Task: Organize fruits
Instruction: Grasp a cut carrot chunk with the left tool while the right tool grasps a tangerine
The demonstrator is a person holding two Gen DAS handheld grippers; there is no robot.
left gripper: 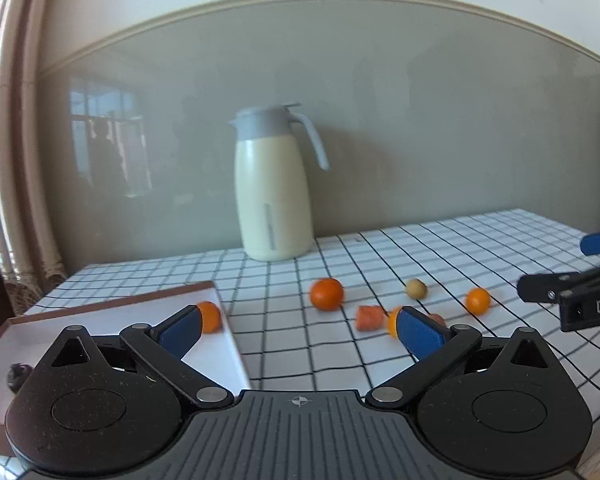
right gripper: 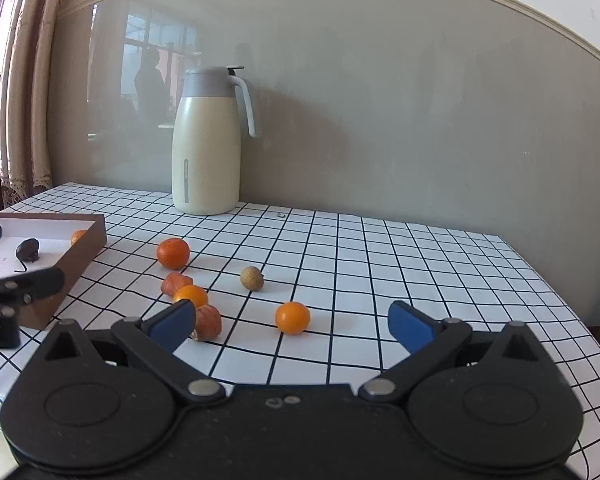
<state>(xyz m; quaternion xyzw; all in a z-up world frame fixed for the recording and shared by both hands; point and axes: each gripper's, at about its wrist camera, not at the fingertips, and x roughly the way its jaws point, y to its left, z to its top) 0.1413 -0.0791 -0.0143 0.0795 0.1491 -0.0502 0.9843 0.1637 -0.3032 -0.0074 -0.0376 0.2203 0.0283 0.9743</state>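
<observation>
Orange fruits (right gripper: 293, 317) scattered on checked counter (right gripper: 420, 248); brown tray (right gripper: 85, 258) at 9 o'clock. Left gripper (left gripper: 298, 330) jaws apart, empty; right gripper (right gripper: 290, 322) jaws apart, empty.

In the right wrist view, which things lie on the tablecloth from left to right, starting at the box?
Brown box → large tangerine → round brownish fruit → small orange fruit. The two reddish pieces and the orange fruit between them overlap, so I leave them out.
</observation>
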